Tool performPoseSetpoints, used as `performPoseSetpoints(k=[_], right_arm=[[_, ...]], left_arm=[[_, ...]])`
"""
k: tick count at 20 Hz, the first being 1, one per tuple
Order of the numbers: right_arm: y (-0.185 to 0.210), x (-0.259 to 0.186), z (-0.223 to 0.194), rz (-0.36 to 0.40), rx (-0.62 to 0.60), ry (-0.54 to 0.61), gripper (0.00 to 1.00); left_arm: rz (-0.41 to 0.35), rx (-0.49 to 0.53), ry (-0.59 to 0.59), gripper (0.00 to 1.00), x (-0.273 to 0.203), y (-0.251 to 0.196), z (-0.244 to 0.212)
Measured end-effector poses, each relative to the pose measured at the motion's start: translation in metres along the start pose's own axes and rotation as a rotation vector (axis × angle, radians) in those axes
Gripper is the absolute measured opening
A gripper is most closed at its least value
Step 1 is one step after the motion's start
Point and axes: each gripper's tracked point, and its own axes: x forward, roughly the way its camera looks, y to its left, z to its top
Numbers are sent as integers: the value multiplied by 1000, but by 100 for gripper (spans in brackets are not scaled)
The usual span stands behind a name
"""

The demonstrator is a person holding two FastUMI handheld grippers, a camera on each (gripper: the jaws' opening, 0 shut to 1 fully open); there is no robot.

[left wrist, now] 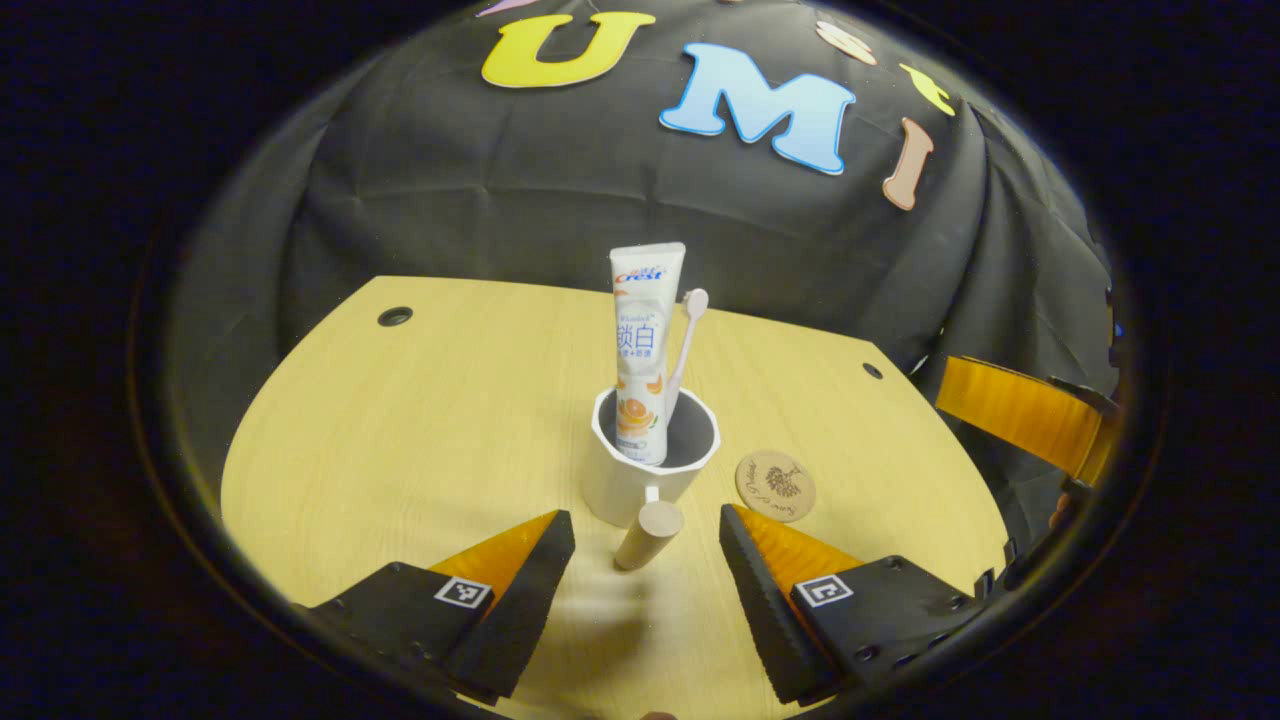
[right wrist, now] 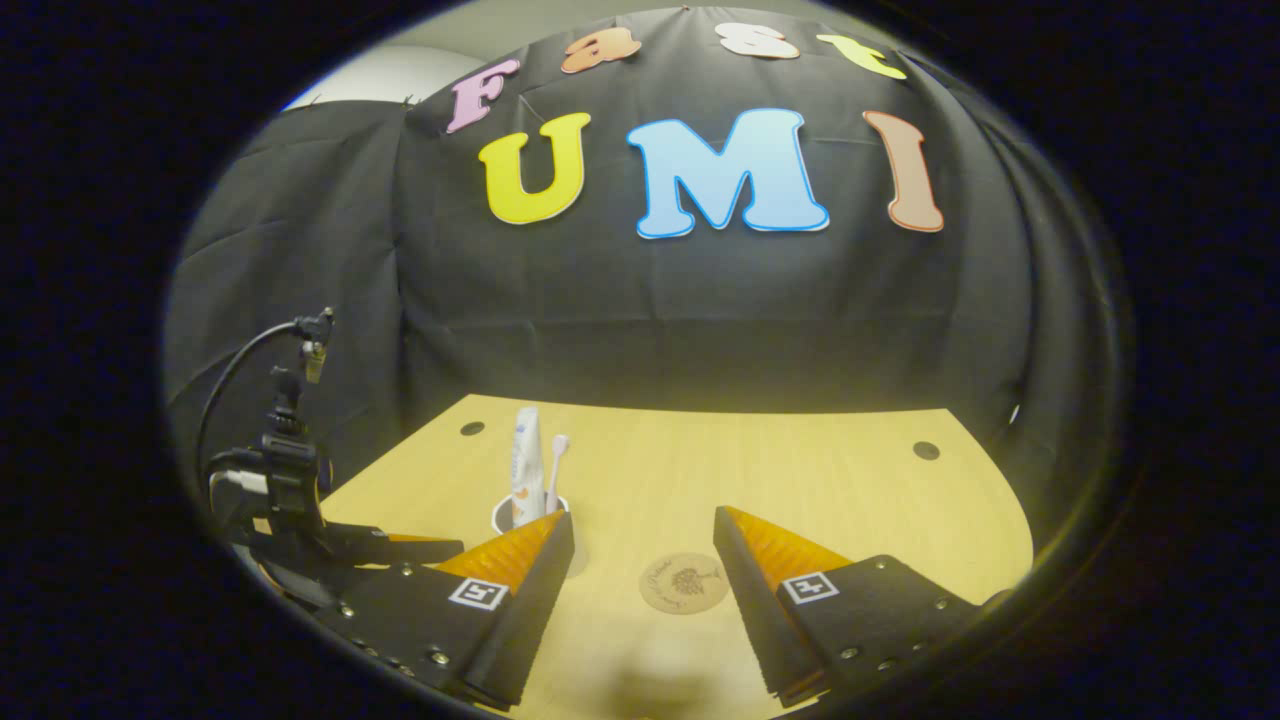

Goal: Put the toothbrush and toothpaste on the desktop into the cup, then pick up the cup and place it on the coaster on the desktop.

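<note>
A white cup (left wrist: 650, 462) is standing upright on a light wooden desktop (left wrist: 420, 440). A toothpaste tube (left wrist: 643, 340) and a toothbrush (left wrist: 688, 340) are standing inside the cup, leaning against its rim. The cup's round wooden handle (left wrist: 649, 535) is pointing toward the left gripper (left wrist: 647, 545), whose jaws are standing apart on either side of the handle without touching it. A round cork coaster (left wrist: 775, 486) is lying flat on the desktop just beside the cup, on its right in the left gripper view. In the right gripper view, the right gripper (right wrist: 642, 545) is hovering near the coaster (right wrist: 684, 583), jaws apart and holding nothing, with the cup (right wrist: 505, 515) beyond its left finger.
</note>
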Motion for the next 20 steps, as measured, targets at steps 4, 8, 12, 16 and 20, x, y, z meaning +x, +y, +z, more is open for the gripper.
performPoseSetpoints(k=[4, 8, 12, 16, 20], right_arm=[[-21, -13, -15, -30, 39, 31, 84], [-42, -17, -32, -52, 82, 66, 84], [-64, -16, -45, -78, 117, 99, 84], [-76, -8, -48, -90, 139, 112, 84], [-79, -4, -49, -86, 152, 123, 84]], left_arm=[[6, 17, 93, 94, 20, 0, -5], [13, 54, 230, 97, 38, 4, -22], [36, 81, 317, 95, 53, 10, -32], [66, 87, 344, 70, 64, 15, -33], [86, 81, 385, 65, 73, 18, -42]])
